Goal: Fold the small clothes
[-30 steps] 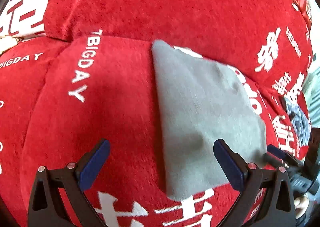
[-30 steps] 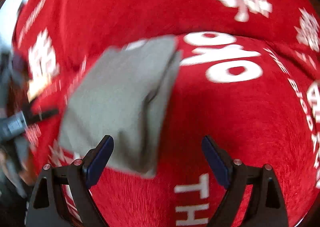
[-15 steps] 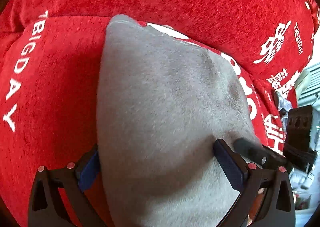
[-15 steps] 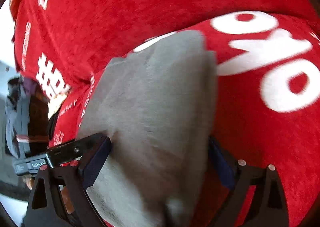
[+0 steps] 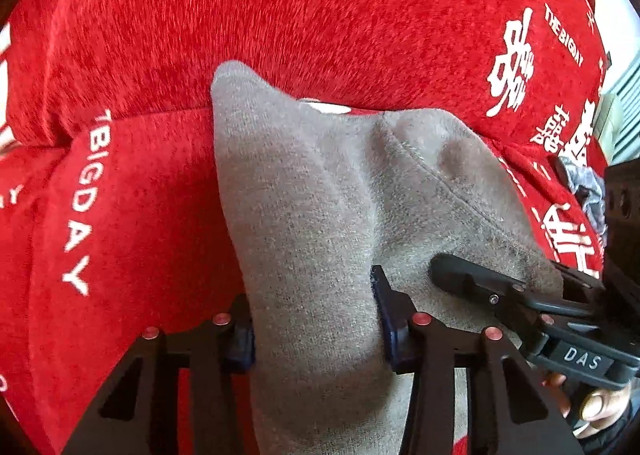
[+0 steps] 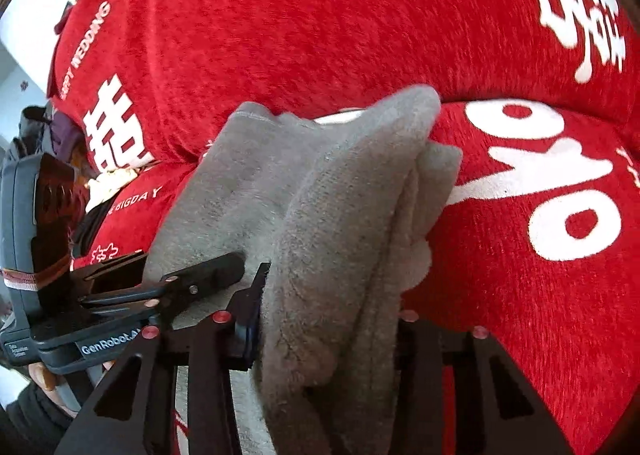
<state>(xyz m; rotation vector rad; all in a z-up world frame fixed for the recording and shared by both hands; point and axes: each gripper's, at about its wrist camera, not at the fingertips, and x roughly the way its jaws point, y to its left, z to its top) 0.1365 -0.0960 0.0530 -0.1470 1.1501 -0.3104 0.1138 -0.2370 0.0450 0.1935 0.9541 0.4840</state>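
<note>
Two grippers work on one grey fleece cloth [image 5: 304, 215], which lies on a red plush cover [image 5: 280, 15] printed with white letters; what is under the cover cannot be told. The left gripper [image 5: 314, 319] has its jaws closing, about half open, with a thick bunch of the cloth's left near edge between the blue pads, which press on it. The right gripper [image 6: 328, 319] is also closing its jaws, on the right near side, where several layers are stacked in the grip. In the right wrist view the cloth shows doubled layers at its right edge, so at least one fold seems done. It is bunched and wrinkled between the two grips, not flat. The next fold, probably bringing the near edge to the far edge, and the smoothing are left.
</note>
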